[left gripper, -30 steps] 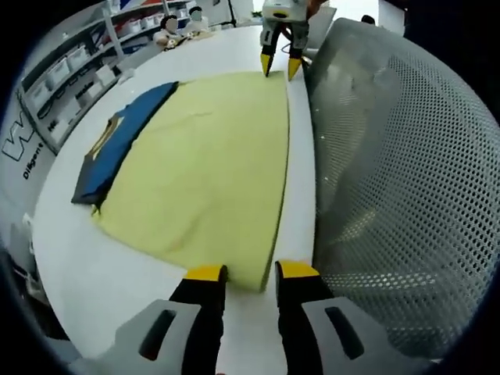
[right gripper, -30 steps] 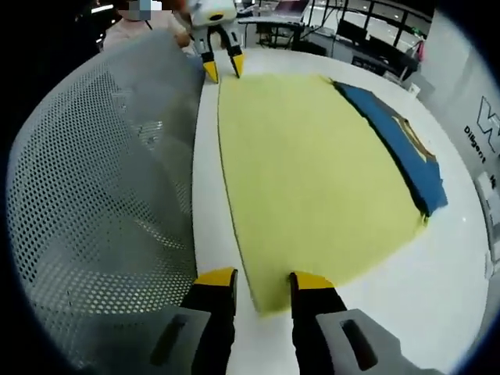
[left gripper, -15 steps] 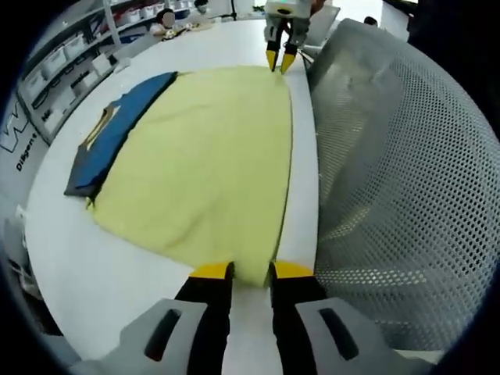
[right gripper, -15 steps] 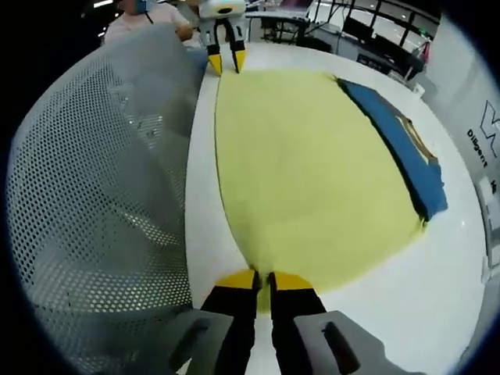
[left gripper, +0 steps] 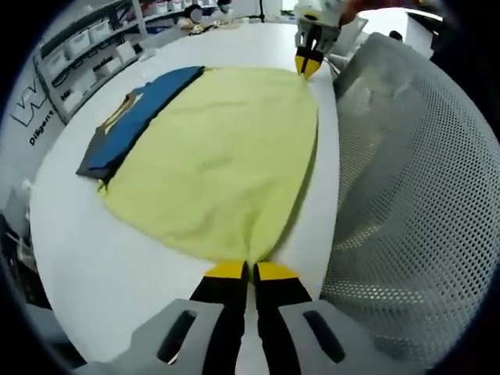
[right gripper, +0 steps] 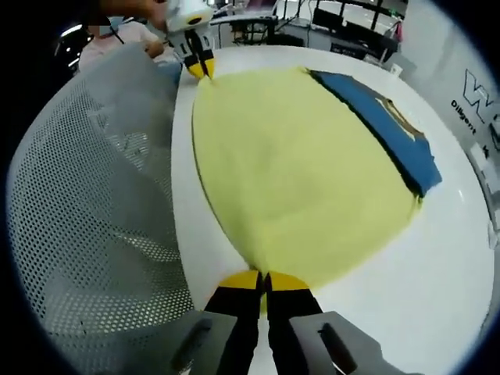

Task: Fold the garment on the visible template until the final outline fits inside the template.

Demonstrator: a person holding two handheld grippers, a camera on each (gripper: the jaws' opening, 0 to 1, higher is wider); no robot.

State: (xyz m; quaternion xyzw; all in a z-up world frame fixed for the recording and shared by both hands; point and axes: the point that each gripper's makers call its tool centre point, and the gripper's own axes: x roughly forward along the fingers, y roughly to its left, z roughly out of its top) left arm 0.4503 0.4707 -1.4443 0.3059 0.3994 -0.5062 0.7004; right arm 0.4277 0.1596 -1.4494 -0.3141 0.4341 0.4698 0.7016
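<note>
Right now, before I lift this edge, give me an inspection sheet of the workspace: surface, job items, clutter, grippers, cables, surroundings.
Surface: white table, bare around the cloth.
Job's things: yellow garment lying flat, its near edge pulled taut between two pinched corners; dark blue piece with a yellow mark lies partly under its far side.
Clutter: small items at the table's far end, too small to identify.
Grippers: left gripper shut on the garment's corner; right gripper shut on the other corner of the same edge.
Cables: nothing seen.
Surroundings: grey mesh chair back close beside the table edge; shelving with bins beyond; a person behind the chair in the right gripper view.
</note>
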